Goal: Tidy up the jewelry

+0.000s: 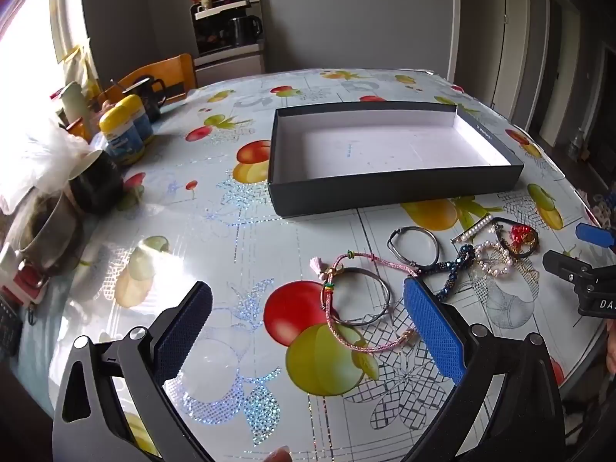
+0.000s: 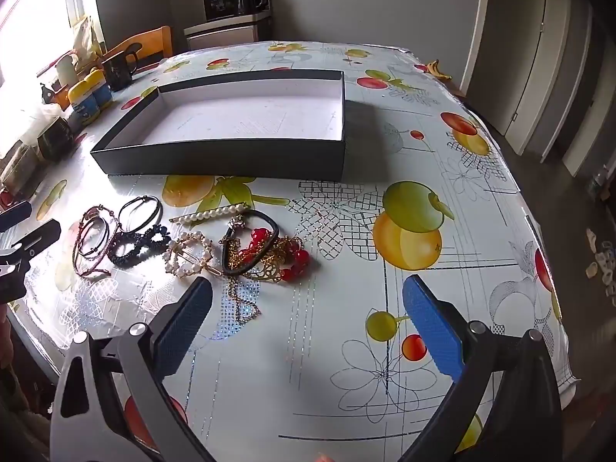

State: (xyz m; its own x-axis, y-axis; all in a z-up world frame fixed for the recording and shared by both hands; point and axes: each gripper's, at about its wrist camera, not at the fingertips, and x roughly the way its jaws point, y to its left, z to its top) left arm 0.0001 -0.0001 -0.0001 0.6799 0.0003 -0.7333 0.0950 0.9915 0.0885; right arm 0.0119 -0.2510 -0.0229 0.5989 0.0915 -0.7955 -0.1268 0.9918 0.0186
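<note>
Legible text scarce.

- Black body of right gripper (image 1: 593, 288), right edge of left wrist view: white capitals "DA", rest cut off by frame edge.
- Shallow dark grey cardboard box with white inside (image 1: 481, 131), upper centre of left wrist view: small pale print on right rim, too small to read.
- Yellow-lidded jars with blue labels (image 1: 125, 134), left of frame: label print blurred, unreadable.
- Fruit-print plastic tablecloth (image 1: 246, 102): large grey letter-like shapes near far edge, not decipherable.
- Right wrist view: nothing readable.
</note>
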